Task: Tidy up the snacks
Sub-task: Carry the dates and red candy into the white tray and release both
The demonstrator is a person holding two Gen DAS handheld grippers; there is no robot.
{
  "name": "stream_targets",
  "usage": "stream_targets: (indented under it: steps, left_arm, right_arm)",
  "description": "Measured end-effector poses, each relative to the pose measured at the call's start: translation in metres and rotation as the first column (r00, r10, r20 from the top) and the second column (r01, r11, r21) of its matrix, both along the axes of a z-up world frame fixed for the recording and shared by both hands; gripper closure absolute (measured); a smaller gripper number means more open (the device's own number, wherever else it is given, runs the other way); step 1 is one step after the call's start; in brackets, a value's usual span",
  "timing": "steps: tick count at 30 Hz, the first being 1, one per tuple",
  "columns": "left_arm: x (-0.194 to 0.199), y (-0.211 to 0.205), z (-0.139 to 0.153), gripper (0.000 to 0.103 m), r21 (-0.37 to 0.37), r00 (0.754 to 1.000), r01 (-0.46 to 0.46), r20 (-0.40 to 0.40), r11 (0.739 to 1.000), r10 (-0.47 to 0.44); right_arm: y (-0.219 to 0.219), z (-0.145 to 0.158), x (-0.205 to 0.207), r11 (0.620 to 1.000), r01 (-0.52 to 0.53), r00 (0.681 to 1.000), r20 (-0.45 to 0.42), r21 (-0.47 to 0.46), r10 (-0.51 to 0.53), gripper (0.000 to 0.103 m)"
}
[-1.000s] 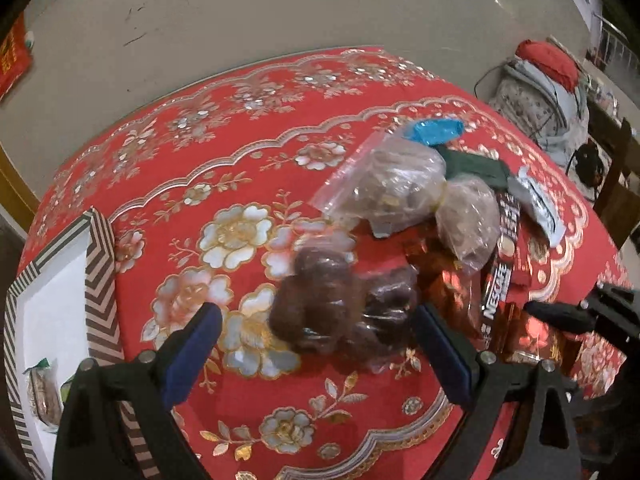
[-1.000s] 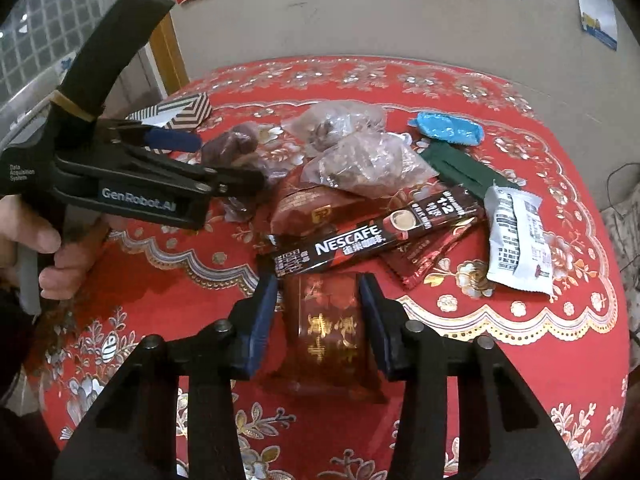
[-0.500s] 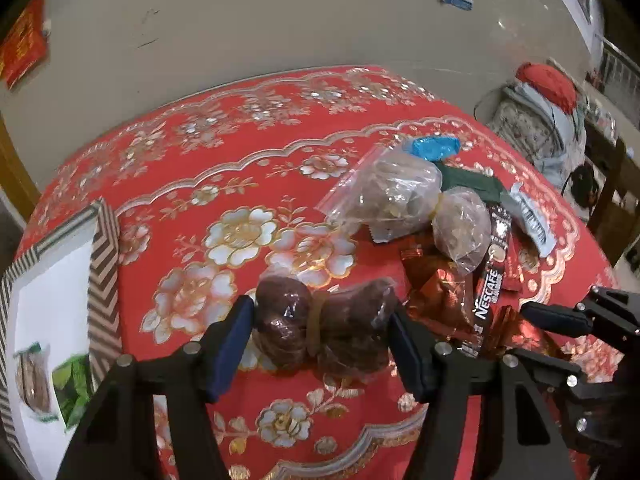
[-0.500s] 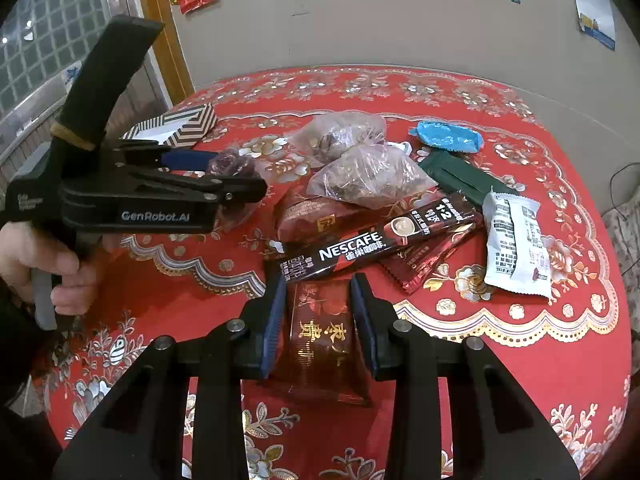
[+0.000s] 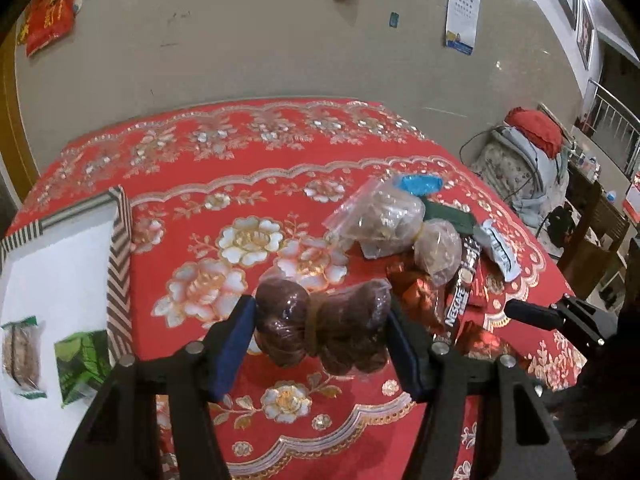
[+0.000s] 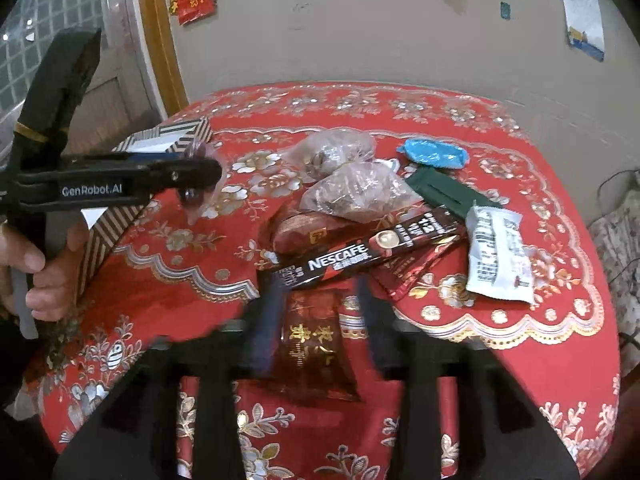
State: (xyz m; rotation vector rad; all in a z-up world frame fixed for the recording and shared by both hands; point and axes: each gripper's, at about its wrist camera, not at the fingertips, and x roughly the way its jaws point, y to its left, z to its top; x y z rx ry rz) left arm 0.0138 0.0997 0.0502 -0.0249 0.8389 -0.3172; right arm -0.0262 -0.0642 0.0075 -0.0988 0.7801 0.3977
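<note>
My left gripper (image 5: 320,332) is shut on a clear bag of dark brown snacks (image 5: 324,330) tied in the middle, held above the red tablecloth. From the right wrist view the left gripper (image 6: 200,172) shows at the left, with the bag (image 6: 196,196) hanging at its tips. My right gripper (image 6: 318,320) is shut on a dark red packet with gold characters (image 6: 312,344) near the front of the table. The striped box (image 5: 120,264) with a white inside lies at the left and holds a green packet (image 5: 80,364) and a biscuit packet (image 5: 20,354).
A snack pile sits on the table: two clear bags (image 6: 340,172), a Nescafe stick (image 6: 360,256), a blue packet (image 6: 434,152), a dark green packet (image 6: 444,194), a white packet (image 6: 496,256), red wrappers (image 6: 416,272). A chair with clothes (image 5: 524,160) stands beyond the table's right side.
My left gripper closed on the dark snack bag and lifted it up. My right gripper closed on the dark red packet and rose a little with it.
</note>
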Motion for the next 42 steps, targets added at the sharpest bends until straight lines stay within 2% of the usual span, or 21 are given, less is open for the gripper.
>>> stream_targets:
  steps: [5, 8, 9, 10, 13, 19, 23, 31, 36, 42]
  left_arm:
    - [-0.001, 0.002, -0.003, 0.038, -0.010, 1.000, -0.001, -0.015, 1.000, 0.001]
    - [-0.006, -0.001, -0.003, 0.038, 0.008, 1.000, 0.004, 0.001, 1.000, -0.004]
    - [-0.008, -0.001, -0.002, 0.038, 0.013, 1.000, 0.005, 0.010, 1.000, -0.005]
    - [-0.009, -0.002, -0.001, 0.038, 0.014, 1.000, 0.007, 0.016, 1.000, -0.008]
    - [-0.012, -0.003, 0.002, 0.038, 0.011, 0.999, 0.019, 0.030, 1.000, -0.019]
    - [-0.013, -0.003, 0.002, 0.038, 0.010, 0.999, 0.022, 0.036, 1.000, -0.022]
    - [-0.014, -0.003, 0.003, 0.038, 0.010, 0.999, 0.013, 0.039, 1.000, -0.014]
    - [-0.014, 0.017, 0.017, 0.038, -0.041, 0.998, -0.015, 0.061, 0.999, 0.018]
    - [-0.010, 0.041, 0.030, 0.038, -0.079, 0.995, -0.068, 0.073, 0.994, 0.074]
    - [-0.004, 0.067, 0.033, 0.038, -0.077, 0.989, -0.124, 0.069, 0.989, 0.130]
  right_arm:
    - [0.018, -0.011, -0.008, 0.992, -0.054, 0.998, -0.049, -0.116, 0.048, 0.033]
    - [0.018, -0.013, -0.005, 0.992, -0.045, 0.997, -0.069, -0.121, 0.037, 0.033]
    - [0.016, -0.013, -0.003, 0.993, -0.044, 0.996, -0.081, -0.108, 0.035, 0.040]
    - [0.012, -0.014, 0.000, 0.996, -0.034, 0.995, -0.097, -0.088, 0.026, 0.060]
    - [0.004, -0.009, 0.000, 0.998, -0.011, 0.996, -0.090, -0.057, 0.005, 0.068]
    - [0.005, 0.004, -0.015, 0.995, 0.019, 1.000, 0.010, -0.102, -0.018, 0.069]
    - [0.005, 0.013, -0.024, 0.996, 0.047, 0.997, 0.061, -0.073, -0.043, 0.069]
    - [0.027, 0.033, -0.030, 0.993, 0.115, 0.977, 0.176, 0.040, -0.120, 0.069]
    - [0.049, 0.032, -0.012, 0.993, 0.095, 0.980, 0.169, 0.068, -0.105, 0.069]
    - [0.078, 0.028, 0.004, 0.996, 0.048, 0.984, 0.170, 0.073, -0.060, 0.069]
